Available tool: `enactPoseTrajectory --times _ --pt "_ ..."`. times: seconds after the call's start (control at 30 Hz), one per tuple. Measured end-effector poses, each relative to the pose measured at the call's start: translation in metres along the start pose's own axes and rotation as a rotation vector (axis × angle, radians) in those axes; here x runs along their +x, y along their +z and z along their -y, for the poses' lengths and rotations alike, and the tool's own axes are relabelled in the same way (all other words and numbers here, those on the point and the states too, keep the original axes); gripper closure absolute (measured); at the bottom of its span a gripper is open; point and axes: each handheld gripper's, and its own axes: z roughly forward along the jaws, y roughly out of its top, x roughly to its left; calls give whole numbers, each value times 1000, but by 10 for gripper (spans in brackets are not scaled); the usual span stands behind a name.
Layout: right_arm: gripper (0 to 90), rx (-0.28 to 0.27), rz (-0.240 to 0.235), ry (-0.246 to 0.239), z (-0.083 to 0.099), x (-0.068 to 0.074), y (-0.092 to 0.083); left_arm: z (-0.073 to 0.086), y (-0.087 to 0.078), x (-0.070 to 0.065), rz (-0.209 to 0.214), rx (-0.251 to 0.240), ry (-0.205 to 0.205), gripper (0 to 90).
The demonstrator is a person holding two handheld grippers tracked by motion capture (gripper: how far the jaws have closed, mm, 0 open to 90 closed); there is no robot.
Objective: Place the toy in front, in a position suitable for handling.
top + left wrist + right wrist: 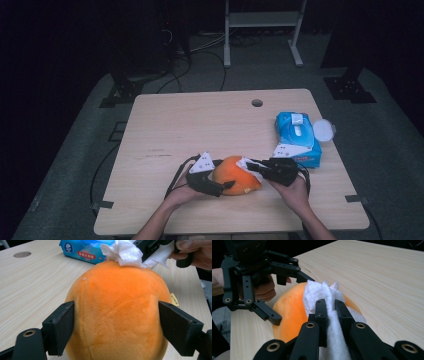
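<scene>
Round orange plush toy (117, 315), fuzzy, seemingly seamed.

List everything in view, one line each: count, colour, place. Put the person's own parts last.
plush toy: one, orange, near edge of the table, clamped between the left gripper's jaws.
wipe: one, white, pressed on top of the plush toy, pinched by the right gripper.
wipes pack: one, blue, right side of the table, its round lid flipped open.
table: one, light wood, with a round hole near the far edge.
shelf frame: one, pale, on the floor beyond the table.
left gripper: one, black, around the toy.
right gripper: one, black, shut on the wipe.
hands: two, at the near edge.
</scene>
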Motion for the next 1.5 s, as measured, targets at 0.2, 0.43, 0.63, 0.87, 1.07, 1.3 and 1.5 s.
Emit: enactPoseTrajectory --times 0.2,0.43,0.63,0.87,1.07,1.3,1.5 --pt "816 3 14 3 2 -1 -1 -7 -6 1 -11 0 -18 102" --pt "817 6 41 -22 -1 5 -3 -7 -6 1 -3 29 -2 241" --pt "816 11 29 -134 -10 36 7 -13 -4 -11 -34 55 92 270" --pt "817 0 35 -88 -6 23 5 -14 -7 -4 -29 12 -8 122" --pt "817 -20 43 -32 -4 10 -2 -6 -6 4 -7 51 -93 99" --pt "816 -21 32 -98 -11 27 0 -11 -7 0 -4 48 -52 293" --pt "817 -17 25 -170 -17 41 3 -20 -4 -15 -29 40 44 297"
